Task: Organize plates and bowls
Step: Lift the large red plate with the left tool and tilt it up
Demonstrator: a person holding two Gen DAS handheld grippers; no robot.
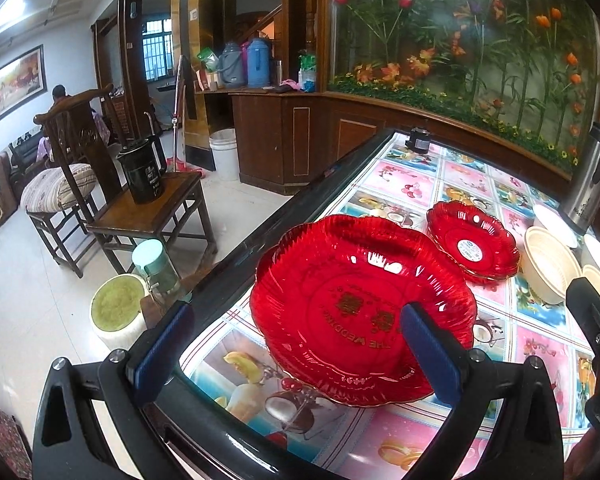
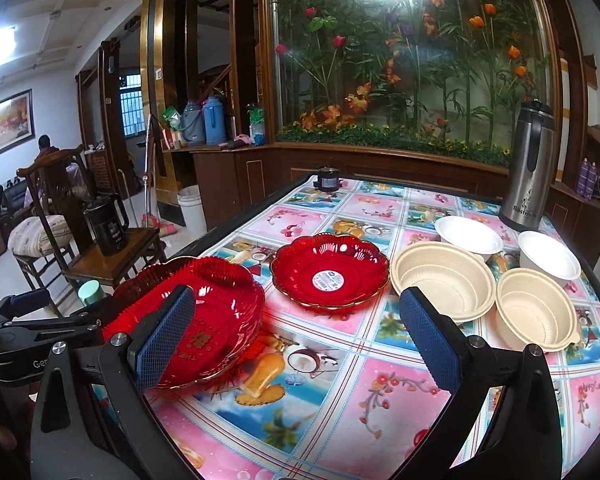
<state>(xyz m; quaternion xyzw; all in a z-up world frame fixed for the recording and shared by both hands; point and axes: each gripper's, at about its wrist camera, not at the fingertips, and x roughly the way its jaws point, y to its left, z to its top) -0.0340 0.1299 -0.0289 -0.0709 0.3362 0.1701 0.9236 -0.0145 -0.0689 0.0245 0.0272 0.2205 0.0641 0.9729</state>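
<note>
A large red scalloped plate (image 1: 356,304) with gold lettering lies near the table's left edge. My left gripper (image 1: 296,354) is open, one blue pad (image 1: 432,356) over the plate's near rim and the other pad (image 1: 160,352) beyond the table edge. A smaller red plate (image 2: 330,272) with a white sticker sits behind the large plate (image 2: 220,312). Right of it are two beige ribbed bowls (image 2: 444,280) (image 2: 536,308) and two white bowls (image 2: 468,236) (image 2: 548,254). My right gripper (image 2: 298,340) hangs open over the tablecloth, holding nothing.
A steel thermos jug (image 2: 530,176) stands at the table's far right, a small black object (image 2: 327,179) at its far end. Left of the dark table edge (image 1: 260,232) are a wooden chair with a black kettle (image 1: 144,172), a green-topped stool (image 1: 118,304) and a pale bottle (image 1: 156,264).
</note>
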